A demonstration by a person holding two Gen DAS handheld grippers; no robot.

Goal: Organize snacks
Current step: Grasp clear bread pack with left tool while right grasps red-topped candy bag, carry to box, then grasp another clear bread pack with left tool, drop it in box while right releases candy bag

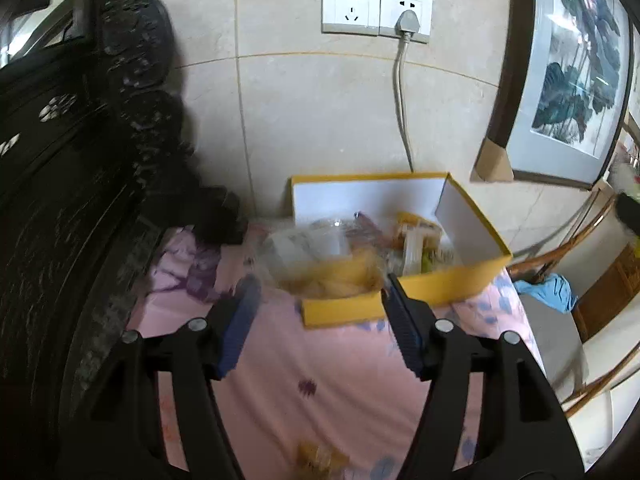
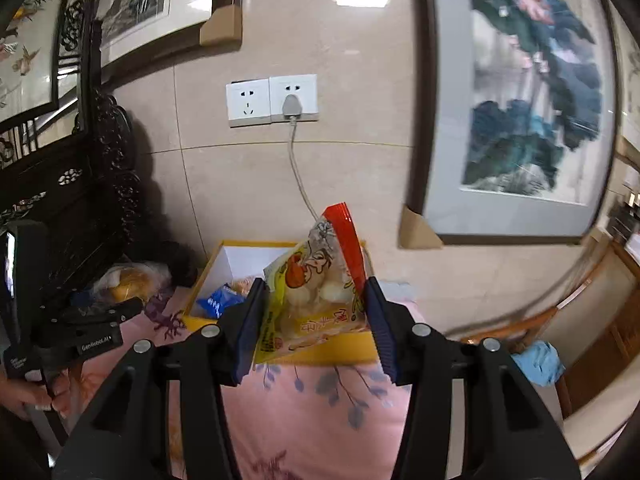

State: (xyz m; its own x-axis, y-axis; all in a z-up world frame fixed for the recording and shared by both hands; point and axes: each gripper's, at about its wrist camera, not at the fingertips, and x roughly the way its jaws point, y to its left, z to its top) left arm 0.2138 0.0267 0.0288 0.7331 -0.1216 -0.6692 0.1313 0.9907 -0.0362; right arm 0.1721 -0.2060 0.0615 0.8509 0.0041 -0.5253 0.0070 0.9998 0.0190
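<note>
A yellow box (image 1: pixel 440 288) with white inner walls stands on the pink cloth against the wall and holds several snack packets, among them a blue one (image 2: pixel 218 300). My left gripper (image 1: pixel 322 286) grips a clear bag of yellow snacks (image 1: pixel 320 268) just in front of the box's near left corner; the bag is blurred. From the right wrist view, that bag (image 2: pixel 128 280) hangs left of the box. My right gripper (image 2: pixel 315 283) is shut on a yellow and red snack packet (image 2: pixel 320 264), held upright above the box's near edge.
Another yellow packet (image 1: pixel 320 458) lies on the pink floral cloth (image 1: pixel 320 360) near me. Dark carved furniture (image 1: pixel 60 200) rises on the left. A wall socket with a plugged cable (image 1: pixel 400 92) is behind the box. A rattan chair with a blue cloth (image 1: pixel 548 290) stands on the right.
</note>
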